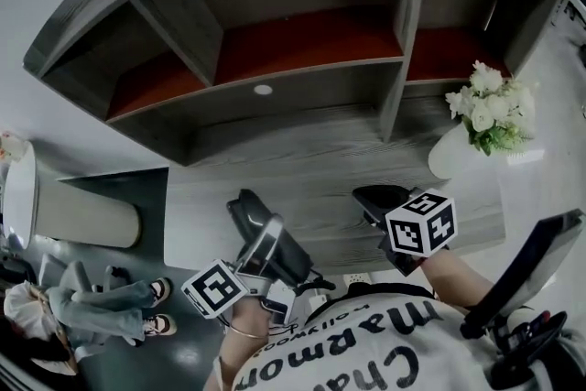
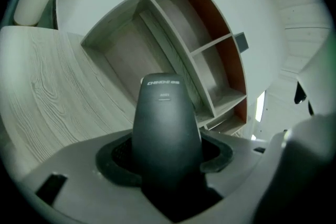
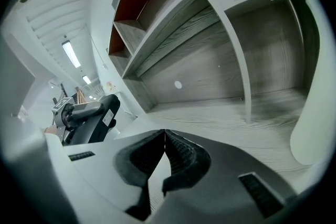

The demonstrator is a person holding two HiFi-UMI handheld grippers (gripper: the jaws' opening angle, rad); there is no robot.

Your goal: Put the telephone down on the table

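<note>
Telephone (image 2: 167, 128): one, left gripper (image 2: 166, 161) clamping; vase (image 1: 455, 157): one.

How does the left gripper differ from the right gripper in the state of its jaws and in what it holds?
The left gripper has its jaws apart, clamped on the dark telephone; the right gripper has its jaws closed together. The left gripper carries a load; the right gripper holds nothing. Both point toward the shelf.
</note>
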